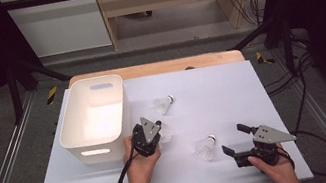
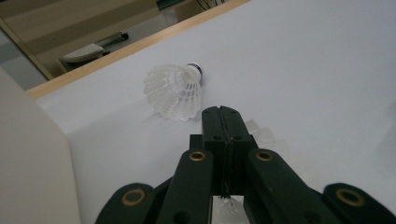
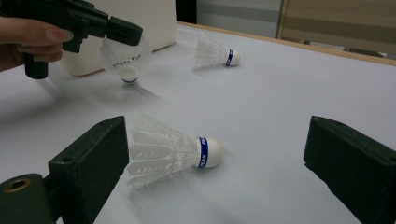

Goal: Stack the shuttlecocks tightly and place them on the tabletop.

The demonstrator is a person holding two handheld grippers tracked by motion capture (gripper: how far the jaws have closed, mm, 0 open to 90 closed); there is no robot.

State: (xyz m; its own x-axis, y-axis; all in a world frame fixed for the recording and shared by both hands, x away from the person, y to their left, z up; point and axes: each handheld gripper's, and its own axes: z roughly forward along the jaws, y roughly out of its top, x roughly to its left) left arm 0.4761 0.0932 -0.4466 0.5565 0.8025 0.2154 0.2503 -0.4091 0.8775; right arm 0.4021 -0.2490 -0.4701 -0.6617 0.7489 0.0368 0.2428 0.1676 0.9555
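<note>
Left hand-held gripper [image 1: 158, 132] is gripping a shuttlecock [image 3: 125, 60] by its feather skirt, jaws clenched, cork hanging down just above the desk [image 1: 231, 84], beside the white bin [image 1: 94, 118]. Right hand-held gripper [image 1: 235, 138] is resting with jaws spread wide, another shuttlecock [image 3: 170, 151] lying between them, untouched.

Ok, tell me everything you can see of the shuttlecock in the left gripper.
The shuttlecock is white, with a translucent, plastic-looking skirt and a rounded white cork ringed by a blue band. The left gripper has its fingers shut on the skirt's rim, so it hangs cork-down, apparently just clear of the white table, with its shadow beneath. It sits beside the white bin, apart from the two shuttlecocks lying on the table.
</note>
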